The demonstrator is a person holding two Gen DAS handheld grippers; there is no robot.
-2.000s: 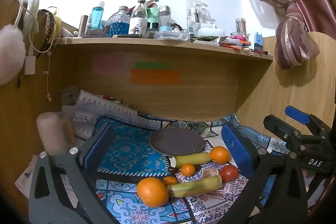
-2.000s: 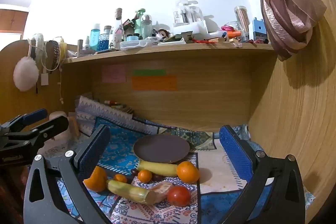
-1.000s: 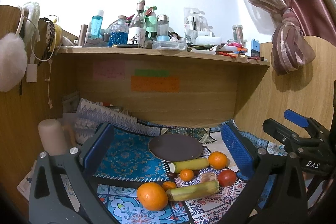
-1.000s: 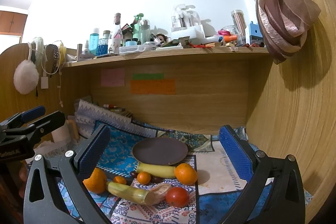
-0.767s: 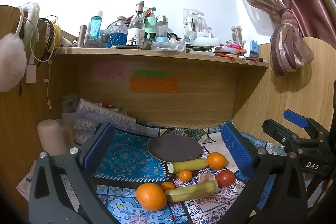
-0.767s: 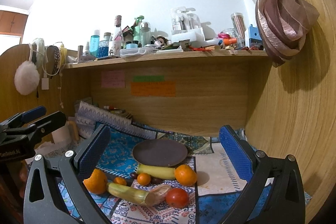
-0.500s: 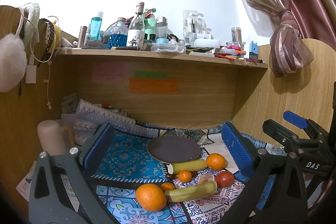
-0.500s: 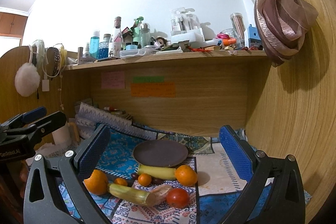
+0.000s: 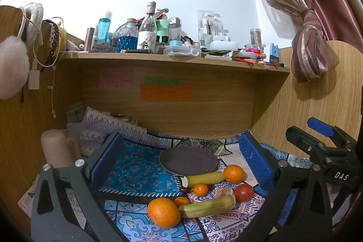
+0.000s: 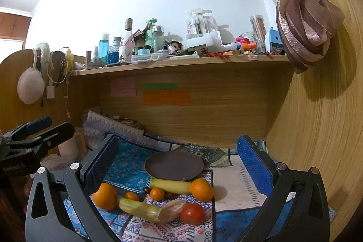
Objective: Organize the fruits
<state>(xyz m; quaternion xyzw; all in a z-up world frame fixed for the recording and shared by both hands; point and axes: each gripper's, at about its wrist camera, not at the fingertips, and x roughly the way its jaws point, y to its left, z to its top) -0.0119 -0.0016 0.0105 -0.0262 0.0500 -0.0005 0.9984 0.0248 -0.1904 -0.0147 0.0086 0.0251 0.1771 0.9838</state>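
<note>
On patterned mat [image 9: 136, 174], below desk shelf: dark plate [image 9: 188, 161] bare, fruit clustered just in front — two bananas, oranges [image 9: 163, 212], tomato [image 10: 192, 213] (peeled segment beside it). Left gripper [image 9: 181, 158] jaws spread wide, nothing held. Right gripper [image 10: 179, 155] likewise spread, empty, raised above fruit.
</note>
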